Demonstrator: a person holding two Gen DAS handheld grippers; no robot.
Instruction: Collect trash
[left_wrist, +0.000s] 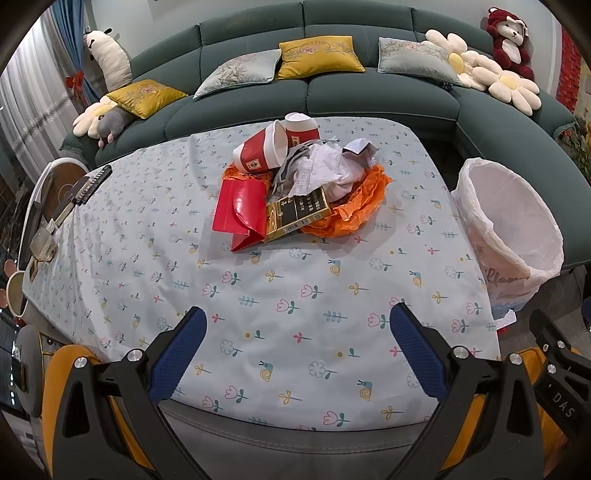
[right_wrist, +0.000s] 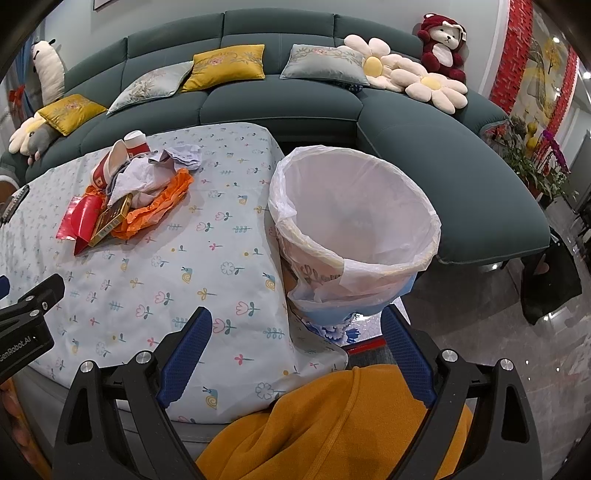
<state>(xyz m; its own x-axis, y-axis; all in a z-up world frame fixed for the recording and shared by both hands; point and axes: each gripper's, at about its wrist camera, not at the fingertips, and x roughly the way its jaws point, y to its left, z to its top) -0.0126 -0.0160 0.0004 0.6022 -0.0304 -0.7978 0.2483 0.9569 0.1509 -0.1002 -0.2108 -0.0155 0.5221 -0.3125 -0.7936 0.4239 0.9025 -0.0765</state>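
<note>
A pile of trash lies on the flowered tablecloth (left_wrist: 280, 295): two red paper cups (left_wrist: 269, 147), crumpled white paper (left_wrist: 325, 170), an orange plastic bag (left_wrist: 354, 210), a red envelope (left_wrist: 242, 210) and a gold-and-black cigarette pack (left_wrist: 295, 214). The same pile (right_wrist: 129, 192) appears far left in the right wrist view. A bin lined with a white bag (left_wrist: 509, 229) (right_wrist: 354, 221) stands at the table's right edge. My left gripper (left_wrist: 298, 350) is open near the table's front edge, well short of the pile. My right gripper (right_wrist: 297, 354) is open in front of the bin, holding nothing.
A dark green corner sofa (left_wrist: 369, 99) with cushions (left_wrist: 317, 55) and plush toys wraps behind the table. A comb-like black item (left_wrist: 92, 184) and a glass (left_wrist: 42, 243) sit at the table's left end. Orange fabric (right_wrist: 332, 424) lies below my right gripper.
</note>
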